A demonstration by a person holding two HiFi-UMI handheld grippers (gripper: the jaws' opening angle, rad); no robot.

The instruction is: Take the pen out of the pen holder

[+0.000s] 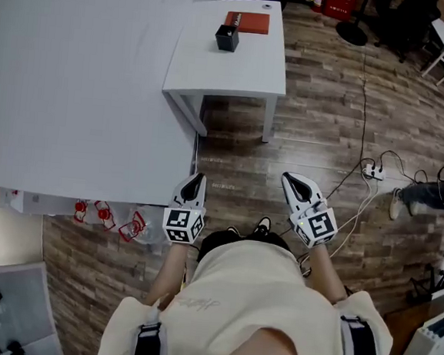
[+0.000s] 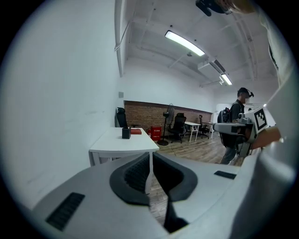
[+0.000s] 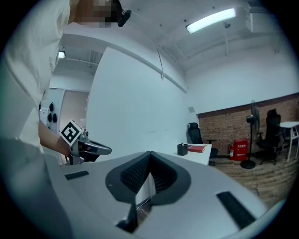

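A small black pen holder (image 1: pixel 227 37) stands on a white table (image 1: pixel 239 70) far ahead of me, beside a red book (image 1: pixel 247 22). I cannot make out the pen at this distance. My left gripper (image 1: pixel 193 184) and right gripper (image 1: pixel 298 186) hang close to my body over the wood floor, both shut and holding nothing. In the left gripper view the left gripper (image 2: pixel 150 153) points toward the table, and the holder (image 2: pixel 125 133) looks tiny. From the right gripper (image 3: pixel 150 152), the holder (image 3: pixel 182 149) also sits far off.
A tall white wall (image 1: pixel 76 83) runs along my left, up to the table. Cables and a power strip (image 1: pixel 373 172) lie on the floor to the right. Another person (image 2: pixel 239 122) stands at the right. Office chairs, a fan and red extinguishers (image 1: pixel 339 1) are at the back.
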